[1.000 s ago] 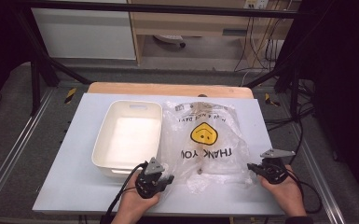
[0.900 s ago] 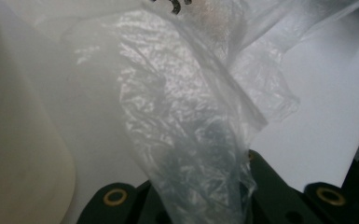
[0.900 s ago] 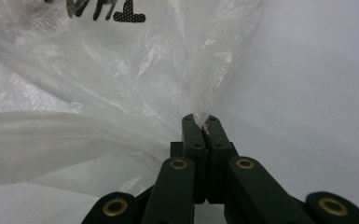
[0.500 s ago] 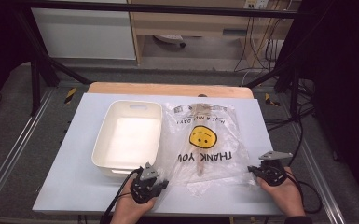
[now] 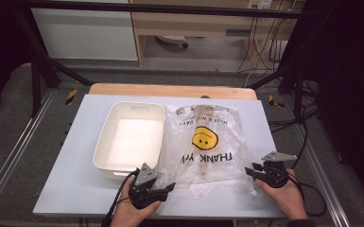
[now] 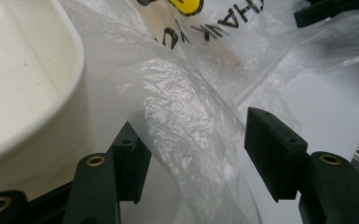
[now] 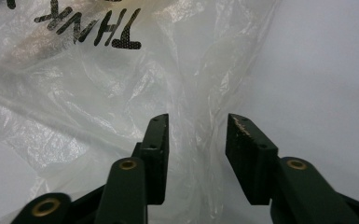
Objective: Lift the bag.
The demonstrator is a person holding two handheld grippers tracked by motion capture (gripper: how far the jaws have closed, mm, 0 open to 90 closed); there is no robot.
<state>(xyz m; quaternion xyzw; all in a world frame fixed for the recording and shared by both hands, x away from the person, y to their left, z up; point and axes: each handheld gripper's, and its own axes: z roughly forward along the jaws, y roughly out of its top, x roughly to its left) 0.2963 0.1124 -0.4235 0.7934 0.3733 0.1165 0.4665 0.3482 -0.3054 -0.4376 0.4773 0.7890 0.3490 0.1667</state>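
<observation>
Both tools have just let go: the left tool and right tool now stand open around the clear plastic bag, which lies flat on the worktop beside the white tub.

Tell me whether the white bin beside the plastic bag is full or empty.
Empty. The high view looks straight into the white bin and shows only its bare floor; the plastic bag lies flat beside it.

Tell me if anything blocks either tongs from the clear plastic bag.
Nothing visible does. The left tongs and right tongs, both just opening, have the clear plastic smiley-print bag film between their jaws, unpinched.
</observation>
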